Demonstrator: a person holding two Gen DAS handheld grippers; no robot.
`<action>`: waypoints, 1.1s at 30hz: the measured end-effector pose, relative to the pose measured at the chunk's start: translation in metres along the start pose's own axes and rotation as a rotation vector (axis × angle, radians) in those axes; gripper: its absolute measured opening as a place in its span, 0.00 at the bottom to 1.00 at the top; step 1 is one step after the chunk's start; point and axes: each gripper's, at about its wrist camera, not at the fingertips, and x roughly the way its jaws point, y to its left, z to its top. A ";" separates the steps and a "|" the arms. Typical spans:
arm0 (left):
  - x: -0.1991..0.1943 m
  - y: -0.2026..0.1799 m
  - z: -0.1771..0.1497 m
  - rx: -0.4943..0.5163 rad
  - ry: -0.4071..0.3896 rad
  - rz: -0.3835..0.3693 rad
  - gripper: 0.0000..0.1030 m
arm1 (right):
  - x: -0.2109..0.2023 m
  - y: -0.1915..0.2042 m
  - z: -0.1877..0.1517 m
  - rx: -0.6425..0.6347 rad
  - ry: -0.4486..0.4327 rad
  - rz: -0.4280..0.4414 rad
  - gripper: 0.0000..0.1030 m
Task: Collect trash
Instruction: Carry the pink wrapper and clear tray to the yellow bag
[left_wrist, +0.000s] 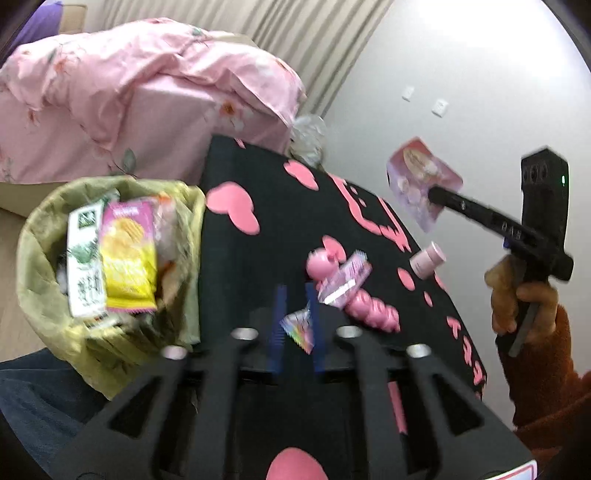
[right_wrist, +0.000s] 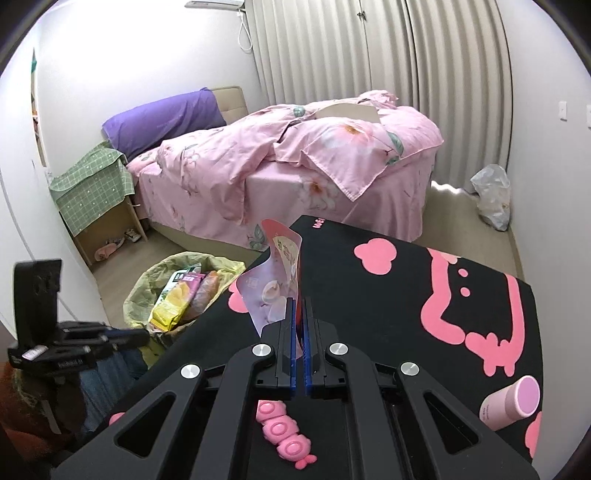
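The right gripper (right_wrist: 300, 314) pinches a pink snack pouch (right_wrist: 275, 273) above the black, pink-patterned table mat (right_wrist: 388, 280) at frame centre. The left gripper (left_wrist: 295, 325) has its blue fingers (left_wrist: 279, 317) clamped on a small rainbow-coloured wrapper (left_wrist: 299, 328) (image blurred). The lined trash bin (left_wrist: 40, 295), holding packets, stands at left beside the table.
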 end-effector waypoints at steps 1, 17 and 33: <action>0.004 -0.003 -0.003 0.020 0.012 -0.005 0.38 | -0.002 -0.002 -0.006 0.013 0.006 -0.003 0.05; 0.073 -0.048 -0.008 0.251 0.171 0.095 0.21 | -0.029 -0.060 -0.066 0.189 0.040 -0.075 0.05; -0.052 0.103 0.021 -0.161 -0.074 0.417 0.21 | 0.075 0.063 0.027 -0.025 0.087 0.192 0.05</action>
